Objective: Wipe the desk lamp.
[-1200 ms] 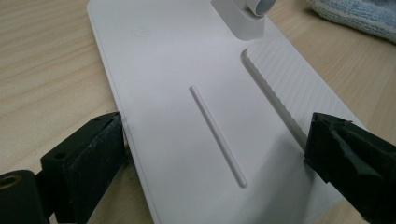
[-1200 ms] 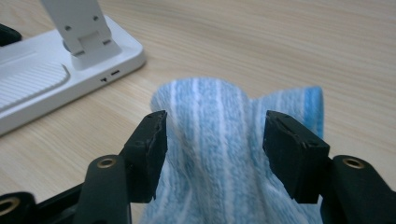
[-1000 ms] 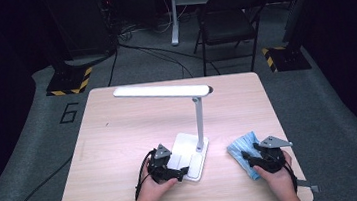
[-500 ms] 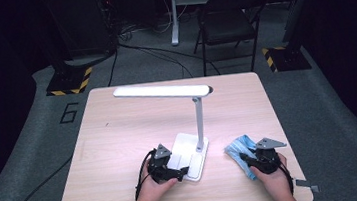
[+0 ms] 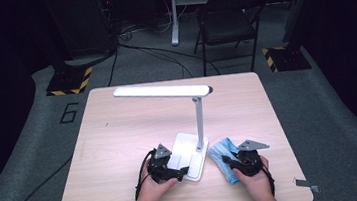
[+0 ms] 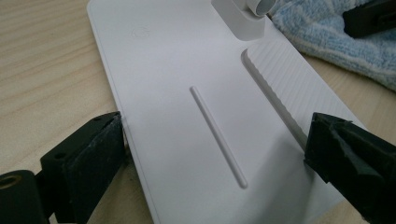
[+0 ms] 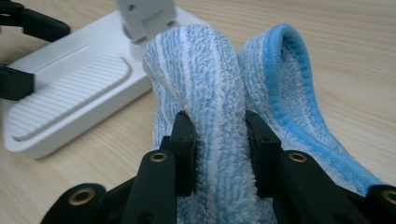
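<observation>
Blue striped cloth (image 7: 219, 93): bunched on the table (image 5: 119, 132) just right of the lamp base (image 5: 188, 155), one fold pinched tight between the jaws of your right gripper (image 7: 218, 140). White lamp base: flat and ribbed, near the front edge of the table, its post (image 5: 199, 123) rising from the corner nearest the cloth. Your left gripper (image 6: 215, 149): jaws set wide, one pad against each long edge of the base, so it clasps the base across its width.
</observation>
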`<state>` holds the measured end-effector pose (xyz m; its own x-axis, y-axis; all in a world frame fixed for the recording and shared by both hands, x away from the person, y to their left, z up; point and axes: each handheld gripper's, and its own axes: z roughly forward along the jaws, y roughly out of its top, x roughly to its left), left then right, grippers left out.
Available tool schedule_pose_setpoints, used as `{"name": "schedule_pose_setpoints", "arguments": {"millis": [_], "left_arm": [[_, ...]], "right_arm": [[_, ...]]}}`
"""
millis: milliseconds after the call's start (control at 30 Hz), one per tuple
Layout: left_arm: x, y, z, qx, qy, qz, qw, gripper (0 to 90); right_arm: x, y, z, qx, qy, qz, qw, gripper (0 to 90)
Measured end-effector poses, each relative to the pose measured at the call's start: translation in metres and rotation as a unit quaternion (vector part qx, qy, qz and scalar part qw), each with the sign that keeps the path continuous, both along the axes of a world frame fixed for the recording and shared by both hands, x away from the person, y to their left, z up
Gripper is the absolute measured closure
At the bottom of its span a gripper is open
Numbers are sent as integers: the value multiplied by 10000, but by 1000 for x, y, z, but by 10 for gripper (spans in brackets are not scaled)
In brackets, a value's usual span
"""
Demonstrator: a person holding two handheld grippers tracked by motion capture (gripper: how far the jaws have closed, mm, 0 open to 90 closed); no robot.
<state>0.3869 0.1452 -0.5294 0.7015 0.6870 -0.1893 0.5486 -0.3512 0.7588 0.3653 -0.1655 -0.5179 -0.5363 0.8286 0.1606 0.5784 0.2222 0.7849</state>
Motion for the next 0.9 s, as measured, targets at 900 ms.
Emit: {"name": "schedule_pose_setpoints", "arguments": {"millis": [900], "left_arm": [[10,4,0,147,-48,359,9992,0]], "right_arm": [[15,56,-5,405,355,113,9985,675]]}}
